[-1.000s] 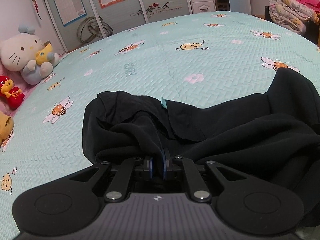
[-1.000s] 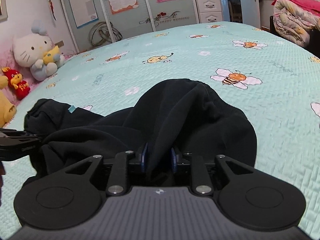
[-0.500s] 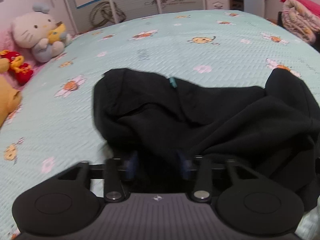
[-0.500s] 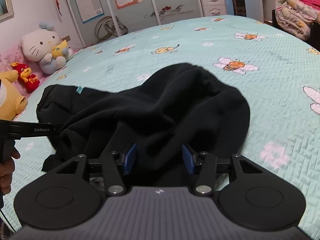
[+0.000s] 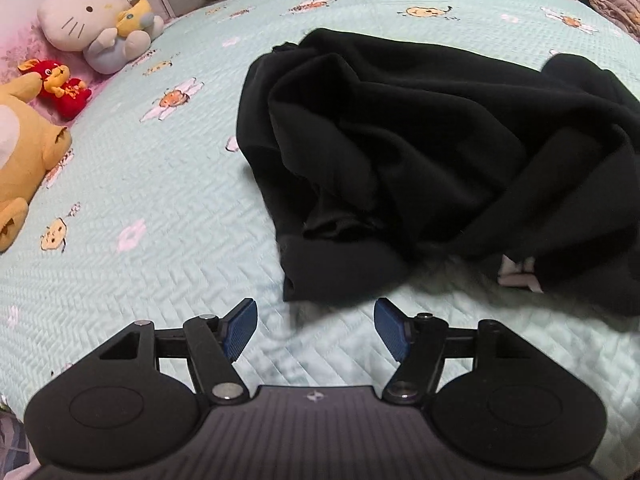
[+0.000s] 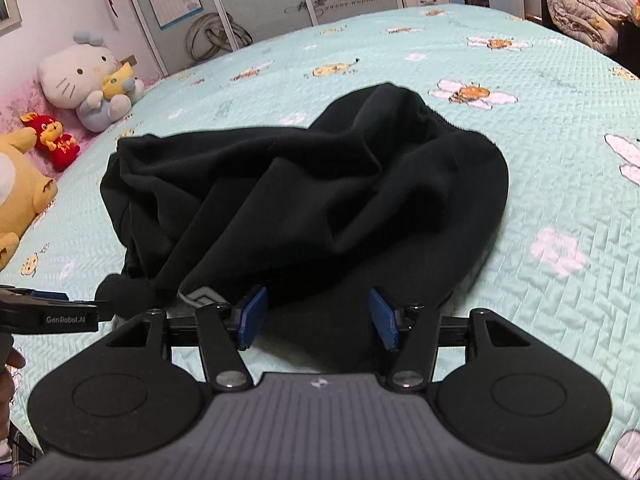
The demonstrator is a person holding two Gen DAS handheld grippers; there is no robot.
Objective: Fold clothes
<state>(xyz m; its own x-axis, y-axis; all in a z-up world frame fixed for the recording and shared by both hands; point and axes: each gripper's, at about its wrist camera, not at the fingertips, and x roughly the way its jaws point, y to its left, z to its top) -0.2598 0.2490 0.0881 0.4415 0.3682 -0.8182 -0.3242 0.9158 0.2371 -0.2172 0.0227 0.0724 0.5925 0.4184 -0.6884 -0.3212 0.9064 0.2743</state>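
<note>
Both my grippers, left gripper [image 5: 316, 330] and right gripper [image 6: 316, 318], gape empty, freeing the rumpled black garment [image 6: 304, 200] at twelve o'clock for regripping.

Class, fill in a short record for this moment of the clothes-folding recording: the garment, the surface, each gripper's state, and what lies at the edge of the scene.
garment: black garment, crumpled in a loose heap, not folded
surface: mint quilted bedspread printed with bees and flowers
left gripper: open, empty, just short of the garment's near edge
right gripper: open, holding nothing, dark cloth lying between its fingers
label: small grey tag at the garment's near edge
bystanders: white cat plush, red plush, yellow plush along the bed's left side
</note>
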